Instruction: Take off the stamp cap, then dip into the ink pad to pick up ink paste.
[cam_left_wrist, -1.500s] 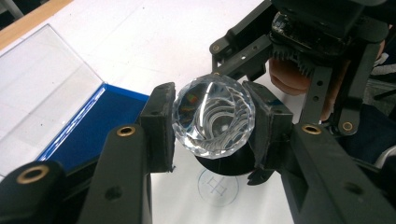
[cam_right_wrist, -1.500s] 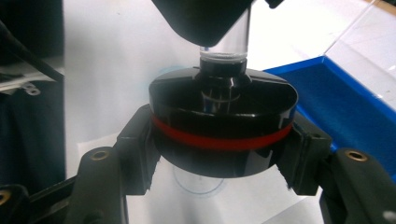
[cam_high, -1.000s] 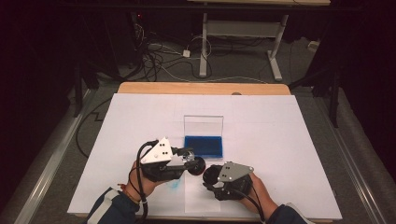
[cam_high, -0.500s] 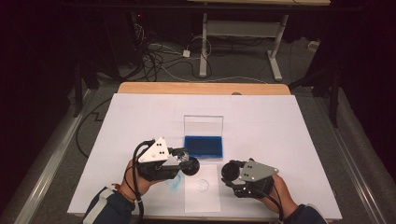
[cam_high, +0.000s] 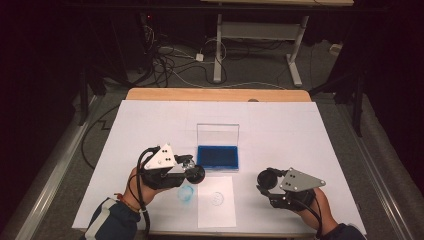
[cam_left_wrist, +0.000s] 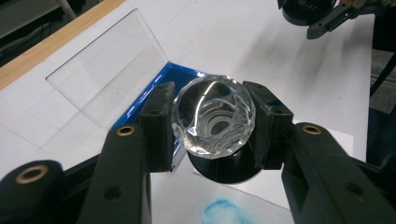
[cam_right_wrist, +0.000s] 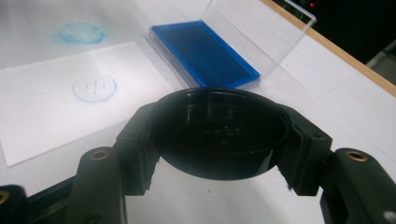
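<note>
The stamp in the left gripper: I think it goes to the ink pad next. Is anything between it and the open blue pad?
Nothing visible. The stamp, clamped in the left gripper, sits right beside the blue ink pad, whose clear lid stands open behind.

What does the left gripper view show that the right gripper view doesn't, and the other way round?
Left gripper view: a clear faceted stamp clamped between the jaws of the left gripper.
Right gripper view: the right gripper shut on a black round cap, seen close up, and a round blue print on the paper sheet.
Shared: the blue ink pad in its open clear case, and a blue smudge on the table.
</note>
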